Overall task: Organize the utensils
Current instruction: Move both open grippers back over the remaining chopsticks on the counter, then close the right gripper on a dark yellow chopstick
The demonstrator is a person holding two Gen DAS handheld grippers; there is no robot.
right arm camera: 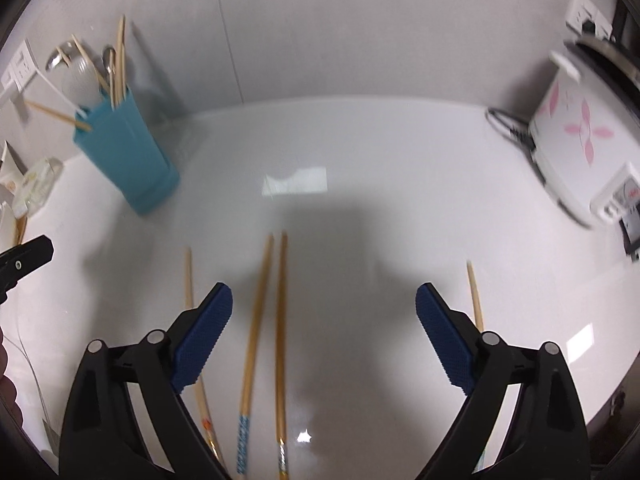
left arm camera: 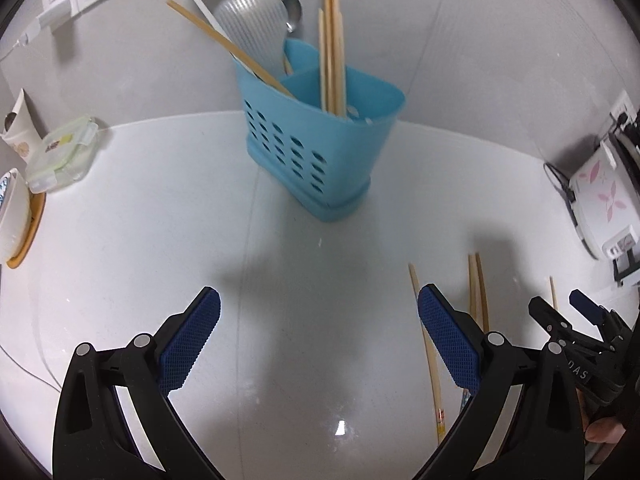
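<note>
On the white countertop [right arm camera: 400,184], between the wide-apart pads of the right gripper [right arm camera: 324,296]: two loose chopsticks [right arm camera: 269,300] lying side by side, nearly touching, patterned butt ends nearest the camera, tips pointing away. Flanked by a third chopstick [right arm camera: 188,276] partly under the left pad and a fourth [right arm camera: 475,296] beyond the right pad. Nothing clamped; pads clear of the wood. Likely light, stiff and smooth, prone to rolling or scissoring apart on the glossy surface; best taken near mid-length, both sticks pinched together across their width, so neither end droops. Slender pale bamboo, tapering, with blue and gold banding at the thick ends. Well apart to the rear left: blue perforated utensil holder [left arm camera: 320,136], upright, already loaded with chopsticks, a ribbed grey ladle [left arm camera: 256,28] and a metal spoon [left arm camera: 294,10]. Left gripper [left arm camera: 319,310] likewise spread open and empty over bare counter.
</note>
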